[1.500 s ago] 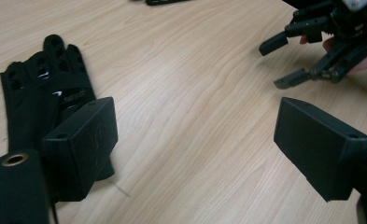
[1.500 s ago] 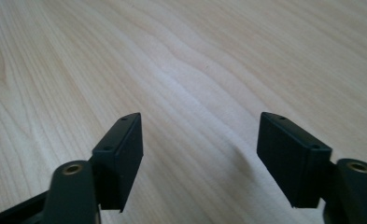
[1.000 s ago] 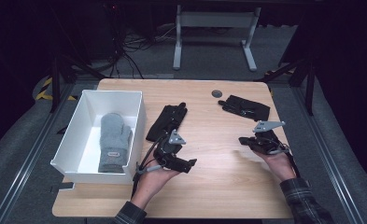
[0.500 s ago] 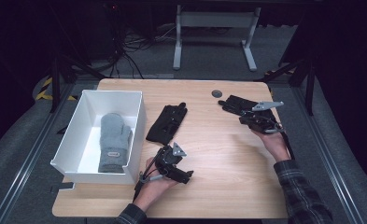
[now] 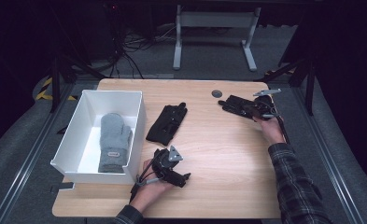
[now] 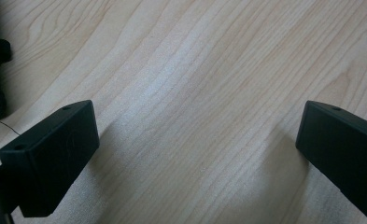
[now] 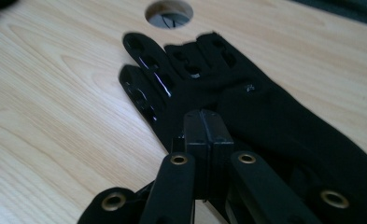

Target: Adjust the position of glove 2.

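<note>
A black glove (image 5: 239, 105) lies flat at the far right of the wooden table (image 5: 228, 154), just right of the round cable hole (image 5: 216, 93); its long axis runs across the table, fingers pointing left toward the hole and cuff toward the right edge; in the right gripper view its fingers (image 7: 146, 70) fan out toward the hole (image 7: 168, 12), with glossy patches along them. The right gripper (image 5: 260, 108) sits on the cuff end of this glove, held by the right hand (image 5: 271, 130); its jaws are pressed together over the black fabric, though whether any cloth is pinched between them cannot be told. The left gripper (image 5: 172, 170) rests low near the front of the table beside the white bin (image 5: 137, 109), its jaws spread wide over bare wood and grasping nothing. A second black glove (image 5: 167, 123) lies mid-table, its long axis running near to far, just right of the bin; a grey mitten (image 5: 113, 142) lies inside the bin, lengthwise, tip toward the far side.
</note>
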